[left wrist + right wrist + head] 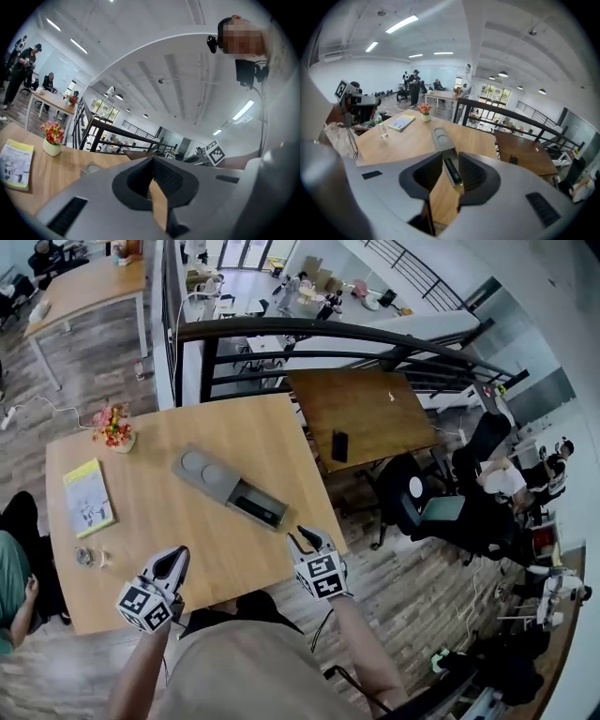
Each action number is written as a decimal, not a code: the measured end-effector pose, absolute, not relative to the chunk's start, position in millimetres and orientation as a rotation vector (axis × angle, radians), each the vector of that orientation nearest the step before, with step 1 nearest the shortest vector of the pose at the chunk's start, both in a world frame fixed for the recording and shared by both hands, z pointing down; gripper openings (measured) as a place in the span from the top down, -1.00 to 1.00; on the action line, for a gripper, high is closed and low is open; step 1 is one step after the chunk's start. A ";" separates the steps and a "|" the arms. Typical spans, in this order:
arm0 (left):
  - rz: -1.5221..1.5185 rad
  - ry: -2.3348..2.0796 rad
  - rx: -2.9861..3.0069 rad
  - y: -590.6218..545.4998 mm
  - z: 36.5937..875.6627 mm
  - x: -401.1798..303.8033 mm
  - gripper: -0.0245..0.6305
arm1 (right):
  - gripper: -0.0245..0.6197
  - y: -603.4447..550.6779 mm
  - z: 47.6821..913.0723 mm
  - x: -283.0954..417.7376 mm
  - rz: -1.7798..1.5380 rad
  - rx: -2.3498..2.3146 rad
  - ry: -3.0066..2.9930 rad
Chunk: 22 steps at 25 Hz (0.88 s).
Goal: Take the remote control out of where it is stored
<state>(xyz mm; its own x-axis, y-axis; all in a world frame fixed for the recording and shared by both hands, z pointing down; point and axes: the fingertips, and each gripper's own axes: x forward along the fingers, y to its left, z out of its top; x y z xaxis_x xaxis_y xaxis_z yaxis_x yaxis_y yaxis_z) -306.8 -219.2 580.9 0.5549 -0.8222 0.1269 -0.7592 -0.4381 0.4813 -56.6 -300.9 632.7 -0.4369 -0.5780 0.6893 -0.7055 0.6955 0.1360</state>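
Note:
A long grey storage box [208, 474] lies aslant on the light wooden table [150, 521]. Its near end is uncovered, and the black remote control [258, 508] lies inside. In the right gripper view the same remote [452, 170] shows in the box [439, 137], straight ahead and below. My right gripper [306, 539] hovers just short of the box's open end, tilted down. It is shut, with only a narrow slit between its jaws [450, 157] and nothing in it. My left gripper [174, 564] is over the table's near edge, shut and empty [152, 161].
A yellow booklet [87, 496], a small flower pot [113, 427] and small bits [91, 557] sit on the table's left side. A darker table [370, 413] with a black object [339, 445] stands beyond, by a black railing [309, 334]. A seated person [11, 577] is at the left edge.

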 end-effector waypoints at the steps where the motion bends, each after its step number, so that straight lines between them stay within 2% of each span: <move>1: -0.167 -1.297 2.292 -221.5 582.5 -309.9 0.91 | 0.63 -307.6 644.5 -58.3 0.236 0.928 -2.161; 5: -0.149 -1.388 2.230 -238.6 593.1 -317.1 0.91 | 0.61 -347.9 693.2 -64.4 0.247 0.790 -2.133; 8: -0.144 -1.444 2.187 -242.7 587.2 -307.3 0.91 | 0.34 -359.6 732.9 -62.5 0.283 0.640 -2.075; 22: -0.134 -1.702 1.949 -285.8 602.4 -274.6 0.91 | 0.33 -410.5 894.3 -71.3 0.174 0.152 -1.897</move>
